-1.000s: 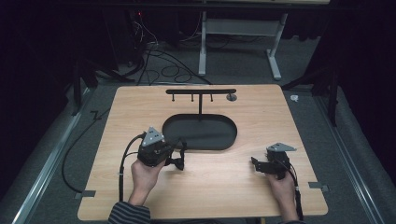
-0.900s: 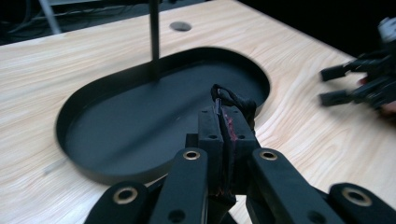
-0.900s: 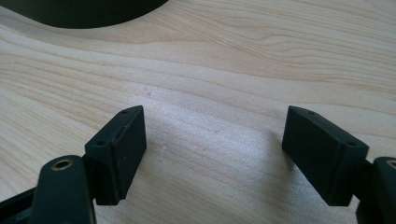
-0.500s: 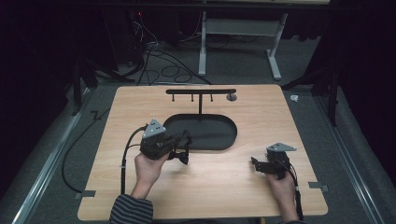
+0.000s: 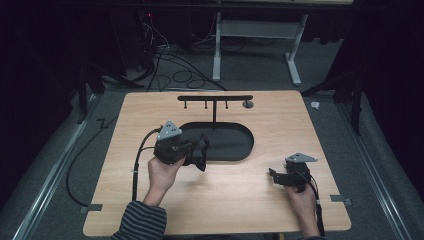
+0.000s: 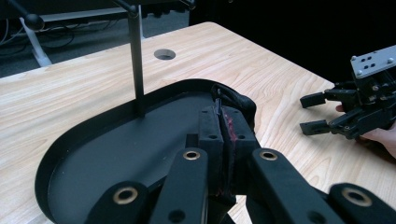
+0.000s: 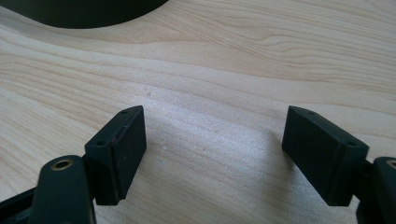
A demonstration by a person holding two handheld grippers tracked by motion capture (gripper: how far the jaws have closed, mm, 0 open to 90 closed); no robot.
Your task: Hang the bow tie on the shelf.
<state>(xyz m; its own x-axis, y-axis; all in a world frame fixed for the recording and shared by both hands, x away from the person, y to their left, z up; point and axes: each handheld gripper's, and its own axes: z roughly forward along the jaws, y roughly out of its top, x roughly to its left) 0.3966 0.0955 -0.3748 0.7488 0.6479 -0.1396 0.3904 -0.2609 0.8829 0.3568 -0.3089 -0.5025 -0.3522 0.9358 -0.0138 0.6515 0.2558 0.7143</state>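
A black oval tray [image 5: 239, 146] lies mid-table with a T-shaped hook stand [image 5: 215, 98] rising from its far side. My left gripper [image 5: 202, 151] hovers over the tray's near left rim [image 6: 70, 144], held by a hand in a striped sleeve. Its jaws are shut [image 6: 223, 114] on a thin black loop [image 6: 236, 99] that curls just past the tips; what it is I cannot make out. My right gripper [image 5: 273, 176] rests low on the bare wood at the front right, open with nothing between its pads [image 7: 123, 149]. It also appears off to the right in the left gripper view [image 6: 314, 113].
The stand's upright post [image 6: 136, 60] is planted in the tray's floor just ahead of my left jaws. A round cable hole [image 5: 247, 104] sits in the tabletop behind the tray. Cables and desk legs lie on the floor beyond the table's far edge.
My left gripper has lifted off the table and moved up and right toward the tray, jaws staying shut. The right gripper has not moved.
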